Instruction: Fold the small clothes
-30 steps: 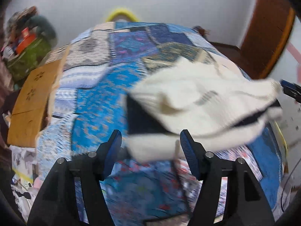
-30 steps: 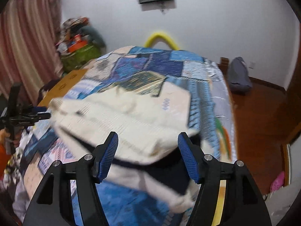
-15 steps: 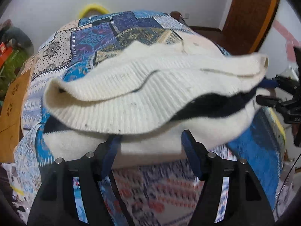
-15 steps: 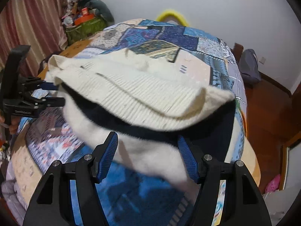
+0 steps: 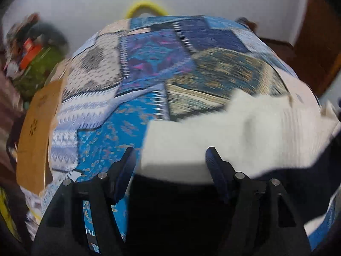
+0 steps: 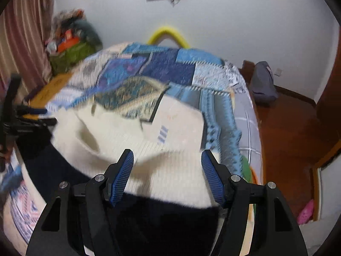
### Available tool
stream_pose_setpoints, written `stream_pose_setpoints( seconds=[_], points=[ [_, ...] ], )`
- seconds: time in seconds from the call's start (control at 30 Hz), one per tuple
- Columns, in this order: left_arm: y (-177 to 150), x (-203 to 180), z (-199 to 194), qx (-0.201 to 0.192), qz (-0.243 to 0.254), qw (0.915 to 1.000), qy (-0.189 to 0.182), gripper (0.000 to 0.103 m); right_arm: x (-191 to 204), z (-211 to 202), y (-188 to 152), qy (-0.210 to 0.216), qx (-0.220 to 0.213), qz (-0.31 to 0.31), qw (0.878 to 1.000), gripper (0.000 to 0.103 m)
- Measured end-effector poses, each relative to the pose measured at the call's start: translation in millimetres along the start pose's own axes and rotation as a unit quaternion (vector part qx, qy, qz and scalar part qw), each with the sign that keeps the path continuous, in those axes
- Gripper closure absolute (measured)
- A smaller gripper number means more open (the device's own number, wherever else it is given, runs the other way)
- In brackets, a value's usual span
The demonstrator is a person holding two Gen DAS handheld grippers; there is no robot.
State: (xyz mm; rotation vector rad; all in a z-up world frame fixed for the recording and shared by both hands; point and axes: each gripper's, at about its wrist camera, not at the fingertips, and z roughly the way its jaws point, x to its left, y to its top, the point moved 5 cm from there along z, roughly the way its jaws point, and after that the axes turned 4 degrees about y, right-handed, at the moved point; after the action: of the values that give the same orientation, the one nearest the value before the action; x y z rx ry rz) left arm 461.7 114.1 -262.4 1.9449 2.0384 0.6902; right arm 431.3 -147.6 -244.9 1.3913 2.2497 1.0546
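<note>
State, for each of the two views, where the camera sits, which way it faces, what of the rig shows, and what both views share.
Left wrist: sits on the left gripper, facing down the patchwork bedspread; its own two fingers show.
Right wrist: sits on the right gripper, facing the same bed; its fingers show, with the left gripper at its left edge.
Shared: cream-and-navy knit garment, yellow hoop.

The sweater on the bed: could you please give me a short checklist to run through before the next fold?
1. Sweater lies on the quilt: ok.
2. Left claw open, cream knit between its fingers, pads not pressing: ok.
3. Right claw open over the knit: ok.
4. Sweater lies flat: not ok, the cream layer is bunched over the dark part.
5. Edges lined up: cannot tell, both views are blurred.
6. Quilt beyond the sweater free for the fold: ok.
</note>
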Motion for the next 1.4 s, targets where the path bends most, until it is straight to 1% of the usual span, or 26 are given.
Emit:
stream_pose_setpoints(
  seconds=[0.07,0.13,0.2,0.27,0.33,0.4,0.5,0.6,0.67,0.7,0.73,0.77,0.8,0.87,0.9,0.97,1.0,1.1,1.17,1.2,1.23,1.27,1.3,1.4],
  points=[
    [-2.1,17.0,0.2,0.003,-0.030,0.9995,-0.012,0.035,-2.9,-10.5,3.1,-0.001,-0.009,-0.002,1.000,0.041],
    [-7.4,26.2,-3.8,0.004,-0.041,0.9990,-0.018,0.035,-2.9,-23.1,3.4,-0.003,-0.014,-0.011,1.000,0.041],
    [-15.5,31.2,-11.7,0.004,-0.045,0.9986,-0.026,0.035,-2.5,-33.8,0.8,-0.002,-0.014,-0.016,1.000,0.041],
    [-25.0,28.2,-23.0,0.000,-0.037,0.9985,-0.041,0.035,1.7,-45.4,-9.0,-0.004,-0.017,-0.025,1.000,0.041],
    [-33.3,17.3,-35.3,-0.005,-0.020,0.9985,-0.051,0.035,6.4,-49.6,-18.8,0.000,-0.014,-0.031,0.999,0.041],
    [-40.9,-1.9,-49.1,-0.012,0.000,0.9974,-0.071,0.035,14.4,-50.1,-30.1,0.009,-0.005,-0.030,0.999,0.041],
    [-46.9,-34.6,-63.3,-0.022,0.027,0.9954,-0.090,0.035,38.3,-44.3,-42.7,0.035,0.011,-0.034,0.999,0.041],
    [-53.4,-67.7,-68.1,-0.031,0.051,0.9932,-0.100,0.035,64.2,-33.2,-45.1,0.055,0.012,-0.041,0.998,0.041],
    [-58.8,-80.5,-58.8,-0.020,0.058,0.9937,-0.094,0.035,75.9,-23.8,-45.9,0.073,0.013,-0.033,0.997,0.041],
    [-61.5,-83.6,-53.1,-0.015,0.062,0.9943,-0.085,0.036,82.0,-15.8,-46.3,0.076,0.015,-0.030,0.997,0.041],
    [-64.1,-83.6,-48.1,-0.014,0.068,0.9951,-0.070,0.036,87.0,-8.9,-48.0,0.074,0.018,-0.030,0.997,0.041],
    [-67.8,-81.7,-39.6,-0.018,0.080,0.9958,-0.041,0.035,89.9,-1.5,-48.9,0.074,0.024,-0.031,0.996,0.041],
    [-70.8,-78.3,-36.0,-0.021,0.081,0.9958,-0.037,0.032,92.1,8.7,-52.8,0.072,0.038,-0.033,0.996,0.042],
    [-75.7,-65.4,-34.3,-0.032,0.074,0.9957,-0.045,0.030,89.6,20.3,-61.9,0.059,0.063,-0.040,0.995,0.046],
    [-77.5,-61.0,-34.4,-0.031,0.073,0.9959,-0.043,0.030,85.2,22.9,-69.4,0.051,0.074,-0.049,0.995,0.052],
    [-82.7,-50.3,-38.6,-0.036,0.080,0.9954,-0.038,0.030,77.2,16.9,-79.0,0.047,0.072,-0.055,0.995,0.053],
    [-84.8,-45.7,-40.6,-0.038,0.080,0.9954,-0.036,0.030,67.7,9.1,-84.0,0.042,0.068,-0.047,0.996,0.053],
    [-91.4,-29.9,-43.5,-0.036,0.064,0.9967,-0.035,0.030,37.0,-16.6,-90.2,0.030,0.050,-0.003,0.998,0.053],
    [-94.6,-18.3,-44.9,-0.038,0.048,0.9979,-0.023,0.030,19.1,-30.7,-94.1,0.021,0.042,0.021,0.999,0.054],
    [-97.7,-12.7,-46.2,-0.039,0.037,0.9984,-0.018,0.030,10.4,-36.6,-97.6,0.022,0.040,0.034,0.998,0.061],
    [-100.8,-8.6,-47.1,-0.039,0.029,0.9987,-0.017,0.030,3.6,-40.3,-101.6,0.019,0.044,0.044,0.998,0.070],
    [-104.5,-5.3,-48.2,-0.038,0.023,0.9988,-0.019,0.030,-1.4,-40.3,-103.7,0.018,0.049,0.046,0.998,0.074],
    [-107.5,-3.0,-49.5,-0.039,0.021,0.9989,-0.016,0.030,-3.6,-41.4,-107.1,0.018,0.054,0.047,0.997,0.076],
    [-112.4,2.1,-56.6,-0.045,0.024,0.9987,0.000,0.032,1.7,-46.3,-110.3,0.012,0.062,0.036,0.997,0.076]
  ],
)
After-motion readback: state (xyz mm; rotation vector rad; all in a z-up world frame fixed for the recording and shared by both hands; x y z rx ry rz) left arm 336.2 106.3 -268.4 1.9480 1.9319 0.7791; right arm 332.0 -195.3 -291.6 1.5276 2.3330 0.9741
